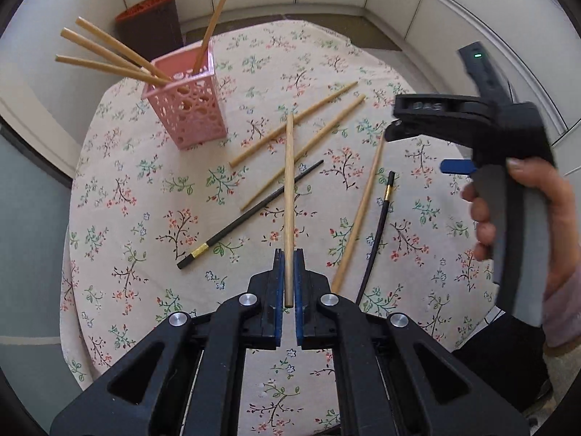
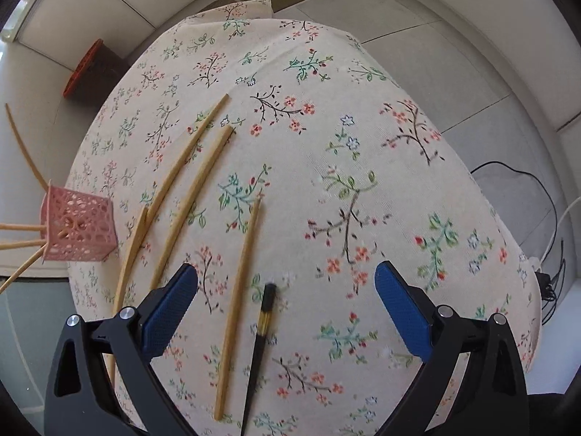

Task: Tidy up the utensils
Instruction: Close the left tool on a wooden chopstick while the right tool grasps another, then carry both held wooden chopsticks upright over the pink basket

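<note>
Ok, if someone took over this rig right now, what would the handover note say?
Left gripper: shut on a wooden chopstick, lifted above the table.
Right gripper: open, empty, hovering over the floral tablecloth.
Pink basket: upright at the far left of the table, four wooden chopsticks already in it.
Left to do: drop the held chopstick in; three wooden chopsticks and two black chopsticks lie loose on the cloth.
</note>
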### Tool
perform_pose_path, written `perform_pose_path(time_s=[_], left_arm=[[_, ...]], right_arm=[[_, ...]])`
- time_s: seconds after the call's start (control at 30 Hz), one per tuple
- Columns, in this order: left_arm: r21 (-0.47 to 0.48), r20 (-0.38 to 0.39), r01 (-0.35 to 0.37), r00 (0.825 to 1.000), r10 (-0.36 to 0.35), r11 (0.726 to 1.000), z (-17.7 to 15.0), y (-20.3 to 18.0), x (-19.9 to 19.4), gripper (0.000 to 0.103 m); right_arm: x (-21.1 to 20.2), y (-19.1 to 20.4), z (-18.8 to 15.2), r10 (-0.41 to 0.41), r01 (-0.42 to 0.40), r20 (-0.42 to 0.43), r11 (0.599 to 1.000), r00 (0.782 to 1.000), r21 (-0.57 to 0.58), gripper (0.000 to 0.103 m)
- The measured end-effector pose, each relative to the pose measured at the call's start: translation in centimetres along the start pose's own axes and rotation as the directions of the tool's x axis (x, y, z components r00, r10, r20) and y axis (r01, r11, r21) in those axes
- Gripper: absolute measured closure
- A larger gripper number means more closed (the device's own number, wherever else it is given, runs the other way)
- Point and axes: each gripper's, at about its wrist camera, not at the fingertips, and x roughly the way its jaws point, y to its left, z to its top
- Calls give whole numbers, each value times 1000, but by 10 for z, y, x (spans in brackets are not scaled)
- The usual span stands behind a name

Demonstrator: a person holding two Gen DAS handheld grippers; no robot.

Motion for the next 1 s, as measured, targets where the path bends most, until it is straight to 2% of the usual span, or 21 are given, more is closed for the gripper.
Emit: perform_pose_path(time_s=[0.07,0.13,0.17,0.23,0.27,0.3,0.37,0.47,0.73,1.0], left_arm=[[-1,33,-8,999,8,1000,5,-6,-3,99],[-2,61,-20,998,20,1000,6,-2,-12,99],[-4,74,-22,997,22,1000,6,-3,-16,99],[-5,102,-24,994,25,1000,5,-3,-26,99],[-7,117,-29,993,30,1000,4,-3,-31,99],[-9,128,-31,991,31,999,4,-2,-35,99],[-19,153,-36,988,39,999,5,1,-44,99],[-36,193,-40,980,47,999,7,5,-59,99],[-71,278,-51,958,69,996,10,15,-98,99],[-95,340,-47,937,77,994,6,23,-130,99]], right_arm=[[15,6,4,-16,16,-27,1000,1000,0,19],[18,18,1,-49,49,10,998,999,-28,23],[19,25,-1,-64,65,26,996,998,-56,28],[17,32,-6,-97,103,75,992,992,-77,50],[18,33,-8,-93,100,78,991,993,-87,81],[18,33,-9,-92,99,80,992,993,-84,92],[16,27,-9,-44,50,77,996,996,-71,94],[3,16,-10,72,-68,80,996,994,-57,97],[-84,24,-22,206,-172,174,966,963,-192,98],[-149,22,-52,300,-234,204,927,932,-292,98]])
